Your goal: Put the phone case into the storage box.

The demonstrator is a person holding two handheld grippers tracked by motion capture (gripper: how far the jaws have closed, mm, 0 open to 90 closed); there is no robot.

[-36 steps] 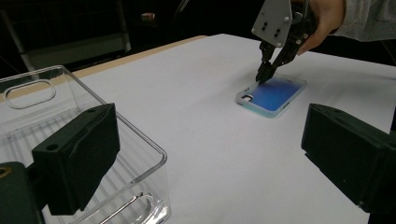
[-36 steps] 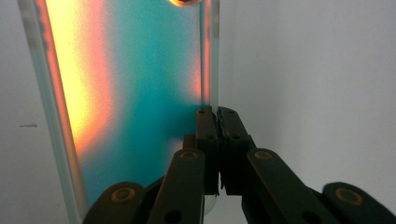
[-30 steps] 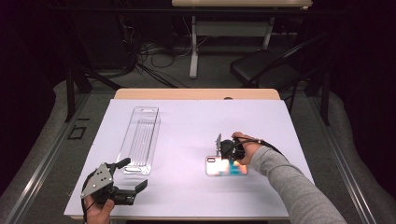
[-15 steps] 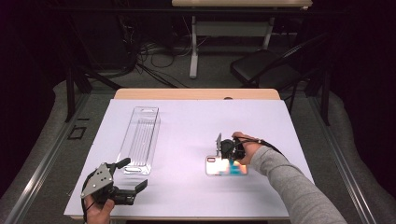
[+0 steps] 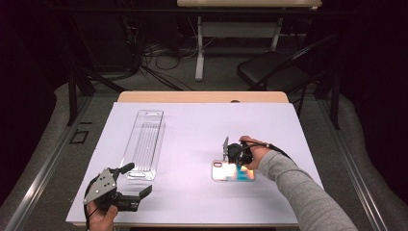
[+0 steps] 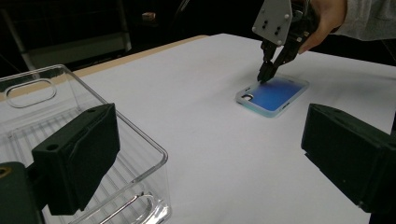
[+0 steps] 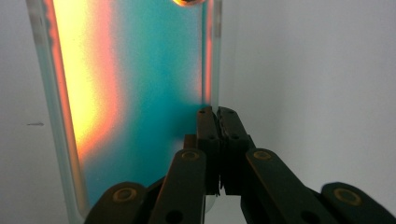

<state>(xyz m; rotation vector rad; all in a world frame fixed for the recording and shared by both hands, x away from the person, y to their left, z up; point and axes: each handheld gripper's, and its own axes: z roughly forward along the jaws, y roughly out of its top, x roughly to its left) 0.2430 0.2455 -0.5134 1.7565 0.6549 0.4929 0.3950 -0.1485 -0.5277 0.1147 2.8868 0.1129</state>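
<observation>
Pinching down at the long edge of the iridescent, clear-rimmed phone case [image 5: 233, 172], the right gripper [image 5: 226, 155] is the busy one here. Its own view shows both black jaws pressed together, tips meeting right at the case's clear rim [image 7: 211, 56], though whether that rim is actually caught between the pads I cannot tell. From the left gripper view, the same jaw tips come down steeply onto the far long side of the case, near the camera cut-out corner [image 6: 246, 97].

That case lies flat on the white table sheet [image 5: 192, 134], right of centre and toward the near edge, its surface shimmering teal, orange and yellow in the right gripper view and blue in the left gripper view. A grey sleeve [image 5: 298, 192] reaches in from the lower right behind the hand on the gripper.

Over on the other side, the left gripper [image 5: 139, 185] sits low at the near-left corner of the sheet, jaws wide apart with nothing between them. Just beside it, on its far side, stands the long clear plastic bin [image 5: 144, 144], ribbed floor, handle slot at each end, well apart from the phone case.
</observation>
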